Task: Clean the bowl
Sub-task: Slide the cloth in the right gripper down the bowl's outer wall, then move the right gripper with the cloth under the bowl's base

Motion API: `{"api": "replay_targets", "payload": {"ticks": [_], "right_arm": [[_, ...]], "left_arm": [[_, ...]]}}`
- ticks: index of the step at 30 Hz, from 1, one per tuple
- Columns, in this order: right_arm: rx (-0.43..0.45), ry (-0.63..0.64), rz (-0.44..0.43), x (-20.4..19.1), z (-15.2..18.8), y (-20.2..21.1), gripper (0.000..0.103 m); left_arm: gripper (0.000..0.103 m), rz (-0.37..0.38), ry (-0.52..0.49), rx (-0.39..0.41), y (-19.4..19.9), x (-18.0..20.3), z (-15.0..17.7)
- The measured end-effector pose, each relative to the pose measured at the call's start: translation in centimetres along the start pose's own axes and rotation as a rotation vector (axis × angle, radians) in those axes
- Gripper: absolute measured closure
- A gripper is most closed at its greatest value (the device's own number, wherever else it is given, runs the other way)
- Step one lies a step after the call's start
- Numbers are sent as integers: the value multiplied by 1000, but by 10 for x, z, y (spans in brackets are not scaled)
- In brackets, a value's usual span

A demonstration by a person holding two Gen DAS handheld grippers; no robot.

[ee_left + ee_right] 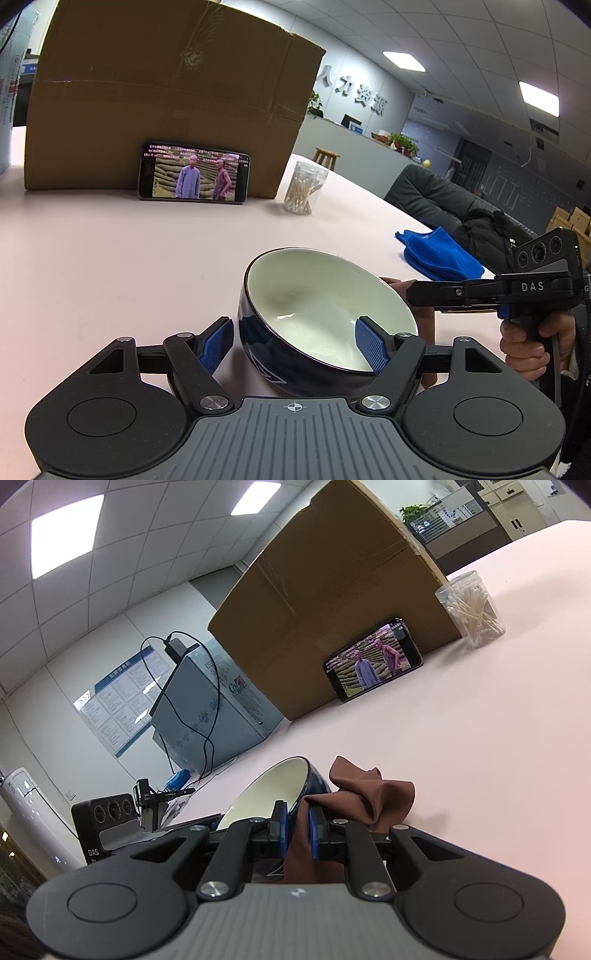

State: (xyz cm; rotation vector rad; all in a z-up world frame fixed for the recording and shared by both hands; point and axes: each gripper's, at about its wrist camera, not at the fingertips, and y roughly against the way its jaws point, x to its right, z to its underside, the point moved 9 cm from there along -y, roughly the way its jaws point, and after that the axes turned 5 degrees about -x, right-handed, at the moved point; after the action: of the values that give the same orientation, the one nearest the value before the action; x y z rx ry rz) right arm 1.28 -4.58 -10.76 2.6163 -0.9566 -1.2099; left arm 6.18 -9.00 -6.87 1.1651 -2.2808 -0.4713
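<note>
Wiping looks to be the step in hand, though no cloth is inside the bowl (325,314) yet. Landmark for these notes: the bowl itself, dark blue outside, pale inside, tipped on the pink table (110,258) so its mouth faces up and away from the left gripper (293,345).

Nearest the bowl: the left gripper straddles its near rim, one blue pad inside the wall, the other outside. The outer pad seems to stand just off the glaze, so I cannot tell whether this is a true clamp or a loose brace.

Just beside the bowl's far wall: the right gripper (297,825), jaws clenched on a brown cloth (369,797). The cloth bunches against the bowl's outside, near the rim.

Beyond the bowl, well apart: a blue towel (439,254), a clear jar of cotton swabs (304,188), then a phone (194,171) leaning on a cardboard box (166,92).

Judgement: the interior appears unwiped. Next move calls for carrying the brown cloth over the rim and down into the pale interior while the left side keeps the bowl tilted and steady; a loose brace could let it roll.
</note>
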Motion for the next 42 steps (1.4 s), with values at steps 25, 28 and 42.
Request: {"api": "replay_targets", "payload": {"ticks": [25, 28, 42], "right_arm": [[-196, 137, 9, -53, 54, -32, 88], [-176, 129, 31, -52, 51, -28, 88], [-58, 65, 84, -33, 29, -5, 87]], "left_arm": [[29, 16, 8, -8, -2, 0, 0], [29, 15, 7, -9, -3, 0, 0], [29, 15, 9, -8, 1, 2, 2]]}}
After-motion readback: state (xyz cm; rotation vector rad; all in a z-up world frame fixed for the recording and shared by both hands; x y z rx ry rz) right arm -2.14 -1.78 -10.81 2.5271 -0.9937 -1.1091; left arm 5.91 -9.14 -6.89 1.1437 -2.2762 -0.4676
